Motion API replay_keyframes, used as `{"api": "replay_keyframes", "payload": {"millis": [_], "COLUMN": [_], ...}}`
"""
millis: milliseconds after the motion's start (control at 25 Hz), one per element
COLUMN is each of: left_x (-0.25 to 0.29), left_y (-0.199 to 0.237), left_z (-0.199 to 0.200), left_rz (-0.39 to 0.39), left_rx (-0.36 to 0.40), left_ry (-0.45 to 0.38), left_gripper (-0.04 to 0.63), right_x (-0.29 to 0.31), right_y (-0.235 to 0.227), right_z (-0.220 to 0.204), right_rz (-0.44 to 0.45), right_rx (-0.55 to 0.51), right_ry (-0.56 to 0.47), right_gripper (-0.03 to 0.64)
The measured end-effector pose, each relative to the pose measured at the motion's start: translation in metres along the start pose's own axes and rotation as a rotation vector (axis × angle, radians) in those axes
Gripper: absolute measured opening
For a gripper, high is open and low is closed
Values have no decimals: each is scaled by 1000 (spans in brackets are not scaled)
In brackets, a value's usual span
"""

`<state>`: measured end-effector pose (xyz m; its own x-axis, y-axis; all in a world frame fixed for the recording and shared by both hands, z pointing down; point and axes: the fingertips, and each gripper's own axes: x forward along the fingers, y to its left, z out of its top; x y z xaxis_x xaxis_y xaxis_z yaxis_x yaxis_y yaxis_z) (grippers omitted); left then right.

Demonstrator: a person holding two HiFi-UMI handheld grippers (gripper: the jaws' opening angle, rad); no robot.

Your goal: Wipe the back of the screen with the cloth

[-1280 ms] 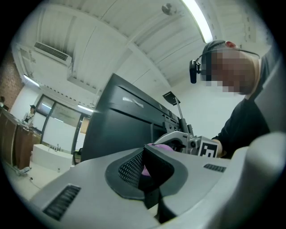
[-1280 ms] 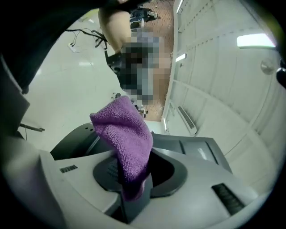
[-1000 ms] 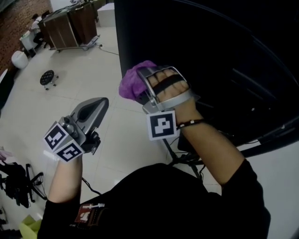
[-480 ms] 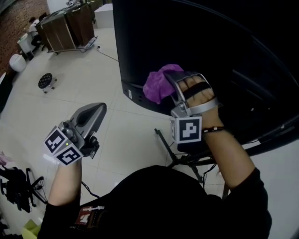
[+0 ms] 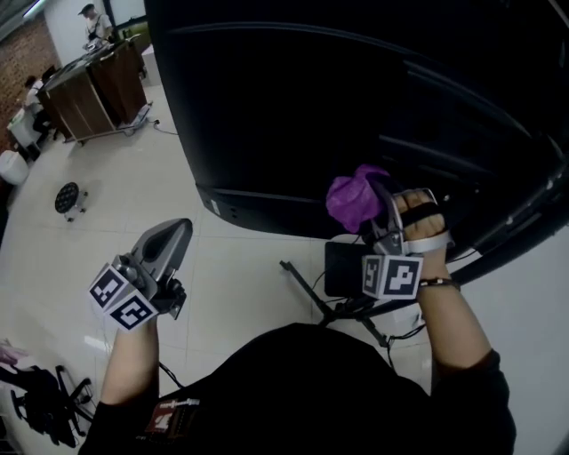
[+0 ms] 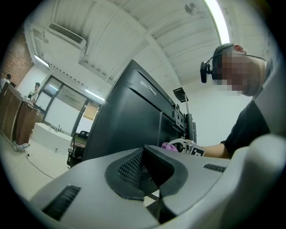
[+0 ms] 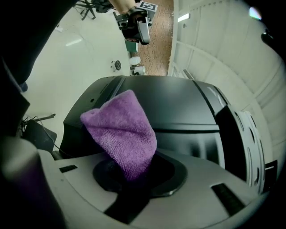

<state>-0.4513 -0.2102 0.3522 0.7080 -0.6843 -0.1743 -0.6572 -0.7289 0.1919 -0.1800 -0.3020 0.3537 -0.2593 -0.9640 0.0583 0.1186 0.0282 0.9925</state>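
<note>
Left claw (image 5: 176,233) is pressed together with nothing in it, held low at my left, well apart from the screen. In the left gripper view the black pads (image 6: 134,167) meet.

Right claw (image 5: 380,197) is up at the right, pinching the purple cloth (image 5: 354,197). In the right gripper view the cloth (image 7: 123,134) stands bunched out of the shut pads.

The cloth is at the lower part of the screen's back (image 5: 293,124), near the dark mount block (image 5: 342,267) under it. I can't tell whether the cloth touches the panel. The right gripper view looks along the curved black rear shell (image 7: 170,107). The left gripper view shows the same panel (image 6: 129,116) edge-on, with the cloth (image 6: 169,146) and the right claw beside it.

Stand legs (image 5: 307,284) splay on the pale tiled floor (image 5: 116,169) below. Further left on the floor are a small round wheeled stool (image 5: 67,197) and a wooden cabinet (image 5: 89,89). A person (image 5: 89,13) stands behind the cabinet.
</note>
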Motion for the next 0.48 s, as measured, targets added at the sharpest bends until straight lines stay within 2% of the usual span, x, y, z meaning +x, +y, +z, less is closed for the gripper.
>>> {"api": "replay_keyframes", "payload": {"millis": [120,200,320,480], "left_x": [9,11,10,2], "left_y": [-5,-6,-4,0], "left_z": [-2,-6,-11,-10], "left_rz": [-23,-28,-20,8], "left_rx": [3,4,2,-3], "left_ry": [10,20,33,38], "left_gripper": [-5,-5,-5,-5], "right_x": [-5,-10,-6,27], "right_y": [6,10,22,37], "right_z": [-12,4,70,168], "right_rz": [26,40,82,134], "right_rx": [32,67,107,120], "right_ry": [54,26,-127,-307], "right_gripper": [98,97,97,98]}}
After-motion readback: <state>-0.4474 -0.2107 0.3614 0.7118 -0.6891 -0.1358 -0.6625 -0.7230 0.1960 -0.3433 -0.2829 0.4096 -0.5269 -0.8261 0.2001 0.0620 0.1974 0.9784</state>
